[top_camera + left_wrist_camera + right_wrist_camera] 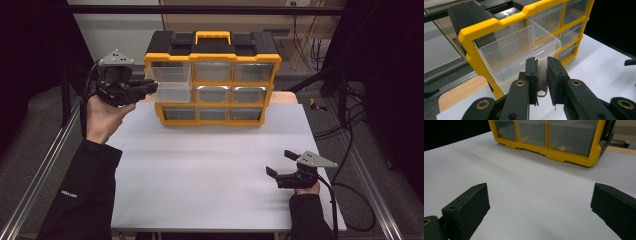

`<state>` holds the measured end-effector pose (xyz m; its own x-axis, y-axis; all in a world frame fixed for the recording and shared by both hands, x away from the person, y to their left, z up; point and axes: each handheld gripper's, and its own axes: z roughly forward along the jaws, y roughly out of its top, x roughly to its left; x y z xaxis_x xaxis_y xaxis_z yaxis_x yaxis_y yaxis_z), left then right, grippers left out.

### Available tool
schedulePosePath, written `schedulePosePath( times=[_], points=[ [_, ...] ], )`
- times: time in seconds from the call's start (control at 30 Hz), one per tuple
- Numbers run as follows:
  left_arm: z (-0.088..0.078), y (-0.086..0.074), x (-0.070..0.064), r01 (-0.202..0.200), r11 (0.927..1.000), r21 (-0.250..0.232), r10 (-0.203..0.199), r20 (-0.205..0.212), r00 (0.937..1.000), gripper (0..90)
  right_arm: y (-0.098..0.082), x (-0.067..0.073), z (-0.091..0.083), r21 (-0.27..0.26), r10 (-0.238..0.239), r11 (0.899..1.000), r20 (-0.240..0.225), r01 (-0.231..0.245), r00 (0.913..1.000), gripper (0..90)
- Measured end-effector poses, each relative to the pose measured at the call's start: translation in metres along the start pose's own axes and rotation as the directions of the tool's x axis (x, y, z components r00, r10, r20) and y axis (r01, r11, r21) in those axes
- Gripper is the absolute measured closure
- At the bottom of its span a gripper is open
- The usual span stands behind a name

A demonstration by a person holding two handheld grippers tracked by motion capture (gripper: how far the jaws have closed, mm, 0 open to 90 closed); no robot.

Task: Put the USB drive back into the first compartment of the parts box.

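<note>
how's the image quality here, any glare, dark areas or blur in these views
High view: the white table top is evenly lit, the surroundings fall nearly black, and the picture is soft. Left gripper view: the clear plastic drawer pulled out of the yellow and black drawer cabinet shows pale sheen on its walls; the left gripper looks sharp. Right gripper view: the right gripper jaws are dark and slightly blurred.

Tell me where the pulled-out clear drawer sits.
High view, left side: the clear drawer juts from the top-left slot of the yellow organizer, its front tab pinched by the left tongs.
</note>
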<state>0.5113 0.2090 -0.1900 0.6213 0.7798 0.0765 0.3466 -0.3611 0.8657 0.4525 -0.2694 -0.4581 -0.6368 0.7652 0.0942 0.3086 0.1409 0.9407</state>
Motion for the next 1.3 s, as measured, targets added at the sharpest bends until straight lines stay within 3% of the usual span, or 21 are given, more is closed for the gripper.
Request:
schedulePosePath(
  times=[0.93, 1.3],
  points=[
    [0.02, 0.022, 0.018, 0.025, 0.9993, 0.027, -0.024, -0.054, 0.9982, 78.1, 0.0, 0.0, 0.001, 0.003, -0.004, 1.0, 0.001, 0.004, 1.0, 2.2],
    [0.029, 0.028, 0.022, 0.016, 0.9989, 0.044, -0.013, -0.068, 0.9976, 78.1, 0.0, 0.0, 0.0, 0.001, -0.001, 1.0, 0.0, 0.001, 1.0, 2.2]
  ],
)
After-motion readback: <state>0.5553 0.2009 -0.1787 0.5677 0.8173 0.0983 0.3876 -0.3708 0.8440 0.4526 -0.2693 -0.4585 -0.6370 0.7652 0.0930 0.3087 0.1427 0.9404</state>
